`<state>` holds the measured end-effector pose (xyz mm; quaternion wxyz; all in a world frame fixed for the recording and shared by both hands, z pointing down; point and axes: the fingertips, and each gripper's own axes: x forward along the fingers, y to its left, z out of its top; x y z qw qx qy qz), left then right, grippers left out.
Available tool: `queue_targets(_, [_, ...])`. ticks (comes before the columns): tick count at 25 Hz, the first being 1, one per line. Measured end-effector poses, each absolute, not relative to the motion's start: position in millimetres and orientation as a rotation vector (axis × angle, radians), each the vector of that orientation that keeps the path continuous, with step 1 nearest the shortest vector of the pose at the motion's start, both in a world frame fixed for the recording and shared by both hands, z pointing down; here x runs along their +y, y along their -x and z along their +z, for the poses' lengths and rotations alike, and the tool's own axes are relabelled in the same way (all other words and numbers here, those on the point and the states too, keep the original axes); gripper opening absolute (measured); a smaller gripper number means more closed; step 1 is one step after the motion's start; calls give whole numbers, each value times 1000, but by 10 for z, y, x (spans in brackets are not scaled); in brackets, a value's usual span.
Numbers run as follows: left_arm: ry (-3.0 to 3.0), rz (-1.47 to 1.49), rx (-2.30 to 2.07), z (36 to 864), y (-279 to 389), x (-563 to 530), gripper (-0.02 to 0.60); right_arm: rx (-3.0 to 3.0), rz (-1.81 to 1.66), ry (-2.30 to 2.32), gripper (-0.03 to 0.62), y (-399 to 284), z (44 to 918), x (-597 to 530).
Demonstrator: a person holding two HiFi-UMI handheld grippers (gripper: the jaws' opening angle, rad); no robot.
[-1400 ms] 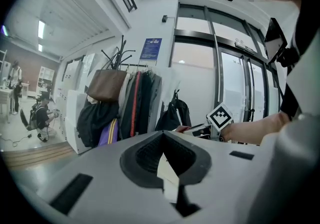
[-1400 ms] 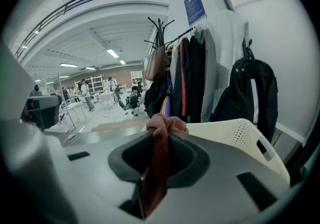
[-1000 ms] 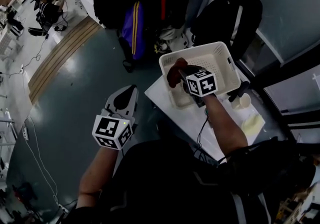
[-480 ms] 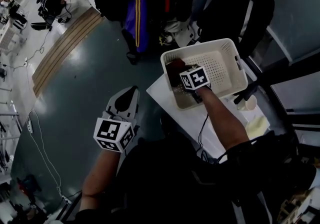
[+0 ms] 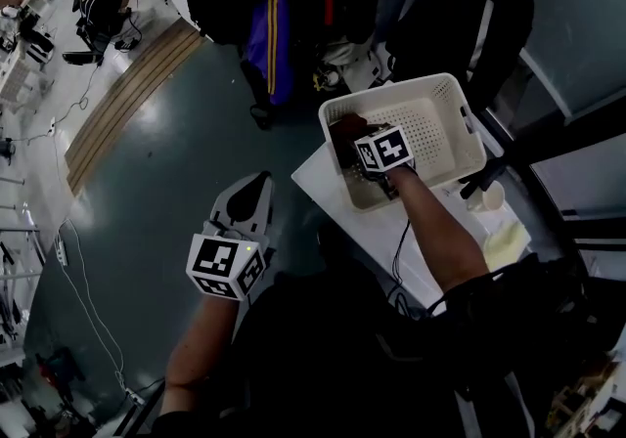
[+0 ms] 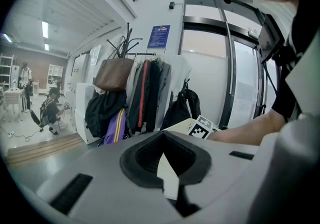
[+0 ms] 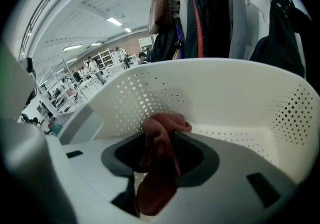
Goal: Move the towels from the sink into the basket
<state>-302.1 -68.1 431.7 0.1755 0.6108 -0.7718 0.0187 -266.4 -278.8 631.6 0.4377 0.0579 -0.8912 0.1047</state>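
Towel hangs between right gripper's just-opened jaws inside basket.

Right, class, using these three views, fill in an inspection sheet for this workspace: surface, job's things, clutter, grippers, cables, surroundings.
Surface: white table, partly bare.
Job's things: white perforated basket on the table; reddish-brown towel down inside it.
Clutter: white cup and pale yellow item beside the basket.
Grippers: right gripper inside the basket, jaws have just been opening, towel between them; left gripper over the floor, tips together, empty.
Cables: dark cable along the right forearm.
Surroundings: hanging coats and bags, black backpack, people at distant desks.
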Motion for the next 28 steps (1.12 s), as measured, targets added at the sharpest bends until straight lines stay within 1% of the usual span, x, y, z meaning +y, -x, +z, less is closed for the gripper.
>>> queue_targets(2, [-1750,45,-2181,4290,3006,-647,3,-2238,260,-159,201,2652,6173,-2758])
queue_targets(11, [-1883,6,-2134,4140,2810,-469,3,-2412,214,-239,198,2474,5291,-2534])
queue_targets(14, [-1934,-8,-2112,4093,2726,-384,3,-2473,196,-291,175,2305,4984,-2388])
queue_targets(19, [-2015,-34,-2065,4009,2556,-231,3,-2567,240,-449,107,1917,4582,-2168])
queue_targets(28, [-2102,-57,-1979,3972,2257,83,3,-2698,247,-691,40,1131,4004,-1628])
